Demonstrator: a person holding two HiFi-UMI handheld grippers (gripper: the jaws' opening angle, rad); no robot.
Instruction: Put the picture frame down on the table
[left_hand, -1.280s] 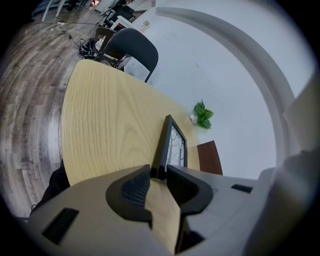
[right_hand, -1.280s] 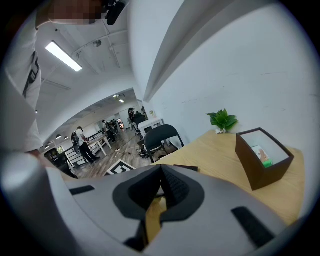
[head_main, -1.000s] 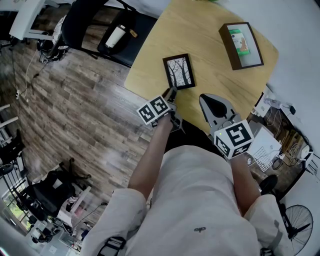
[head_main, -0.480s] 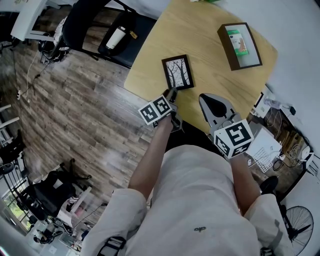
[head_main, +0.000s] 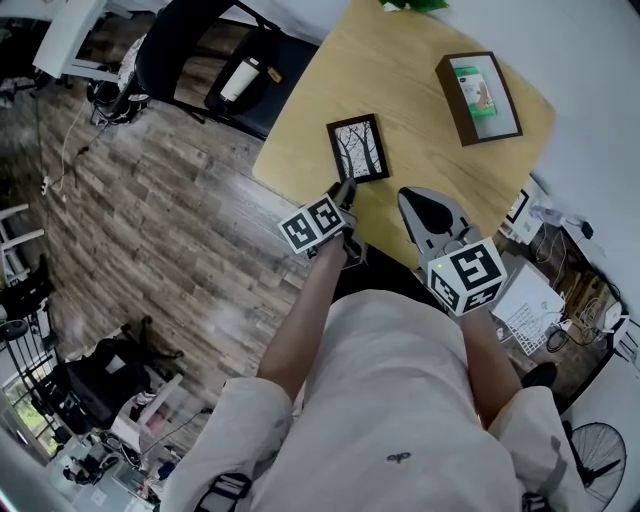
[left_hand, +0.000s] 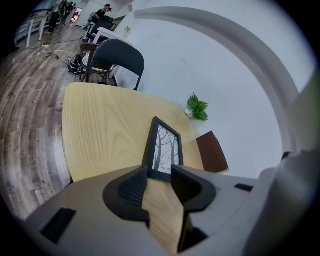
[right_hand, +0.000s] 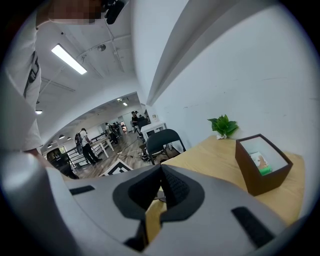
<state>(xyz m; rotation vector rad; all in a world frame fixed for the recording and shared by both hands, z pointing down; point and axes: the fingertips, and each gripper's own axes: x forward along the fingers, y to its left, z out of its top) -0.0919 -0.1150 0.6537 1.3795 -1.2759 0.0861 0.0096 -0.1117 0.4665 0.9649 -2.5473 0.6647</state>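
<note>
The picture frame (head_main: 358, 148), black with a bare-tree print, lies flat on the round wooden table (head_main: 420, 110) near its front left edge. My left gripper (head_main: 346, 188) is just short of the frame's near edge. In the left gripper view the frame (left_hand: 163, 149) starts right beyond the two pads. The jaws stand apart, with only bare table wood showing in the gap. My right gripper (head_main: 413, 198) hovers over the table's front edge, to the right of the frame. In the right gripper view its jaws (right_hand: 161, 172) meet at the tips with nothing held.
A brown open box (head_main: 480, 93) holding a green-and-white item sits at the table's far right, box (right_hand: 263, 169). A small green plant (left_hand: 198, 107) stands by the white wall. A black chair (head_main: 190, 45) stands at the table's far left. Wooden floor lies left.
</note>
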